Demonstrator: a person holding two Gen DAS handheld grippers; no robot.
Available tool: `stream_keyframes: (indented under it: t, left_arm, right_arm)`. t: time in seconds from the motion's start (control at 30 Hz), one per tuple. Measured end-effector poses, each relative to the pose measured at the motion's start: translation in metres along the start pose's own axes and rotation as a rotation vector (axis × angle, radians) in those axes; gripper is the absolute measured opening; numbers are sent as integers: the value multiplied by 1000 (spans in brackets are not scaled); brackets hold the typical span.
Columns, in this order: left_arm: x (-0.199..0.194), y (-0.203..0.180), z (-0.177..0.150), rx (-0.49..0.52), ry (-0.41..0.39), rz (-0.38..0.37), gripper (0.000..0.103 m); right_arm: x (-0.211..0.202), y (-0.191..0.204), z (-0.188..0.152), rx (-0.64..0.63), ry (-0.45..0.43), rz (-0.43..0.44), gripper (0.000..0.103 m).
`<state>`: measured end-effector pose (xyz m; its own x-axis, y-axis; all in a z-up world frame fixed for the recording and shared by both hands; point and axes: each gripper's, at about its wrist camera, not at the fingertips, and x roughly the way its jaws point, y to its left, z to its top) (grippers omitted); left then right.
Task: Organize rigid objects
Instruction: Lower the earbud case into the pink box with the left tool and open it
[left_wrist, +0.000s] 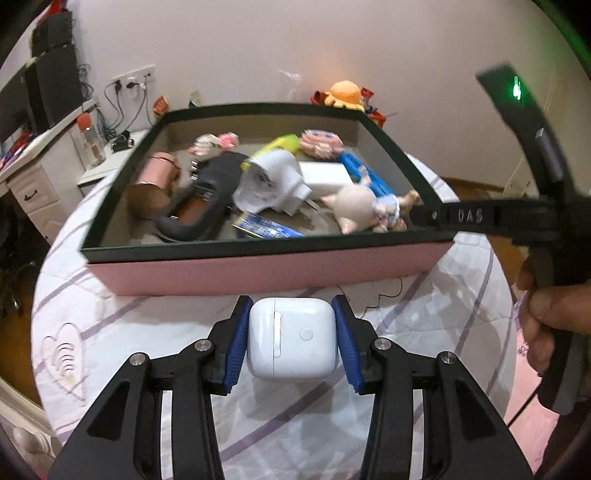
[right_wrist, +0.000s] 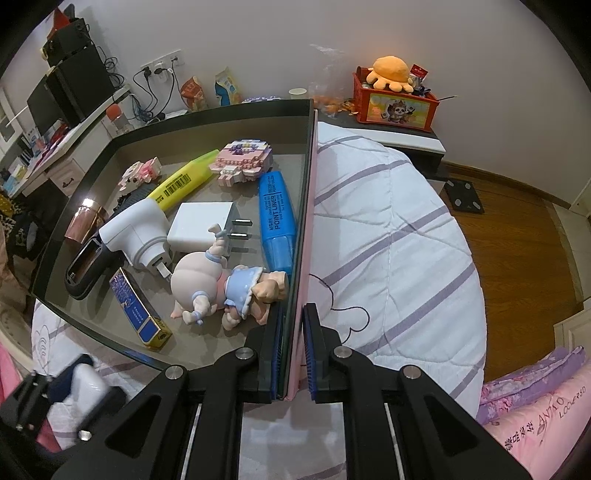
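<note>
My left gripper (left_wrist: 291, 332) is shut on a white earbud case (left_wrist: 291, 339), held just in front of the pink box (left_wrist: 258, 271) over the bed. My right gripper (right_wrist: 293, 343) is shut on the box's right wall (right_wrist: 301, 258), one finger inside and one outside; its arm shows in the left wrist view (left_wrist: 480, 216). The box holds a doll (right_wrist: 221, 284), a blue marker (right_wrist: 277, 221), a yellow marker (right_wrist: 184, 181), a white charger (right_wrist: 201, 229), a white plug adapter (right_wrist: 136, 229), a pink cup (left_wrist: 155, 184) and brick figures (right_wrist: 243, 160). The left gripper with the case shows blurred at the lower left (right_wrist: 85, 387).
The box sits on a white quilt with purple stripes (right_wrist: 399, 236). A white desk with speakers and cables (left_wrist: 40, 147) stands left. A bedside shelf with a red toy box and orange plush (right_wrist: 395, 99) is behind. Wooden floor (right_wrist: 517, 258) lies right.
</note>
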<state>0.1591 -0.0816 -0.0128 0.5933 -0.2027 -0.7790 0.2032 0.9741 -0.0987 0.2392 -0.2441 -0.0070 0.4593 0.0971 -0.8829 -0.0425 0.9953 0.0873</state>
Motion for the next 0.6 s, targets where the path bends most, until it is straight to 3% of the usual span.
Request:
stream_keyframes:
  t: [0.37, 0.6]
  left_arm:
    - [-45, 38, 29, -43, -100, 12, 44]
    - [-26, 54, 69, -44, -130, 29, 44]
  right_arm:
    - [-1, 2, -1, 6, -1, -5, 10]
    - [-1, 2, -1, 6, 0, -4, 10]
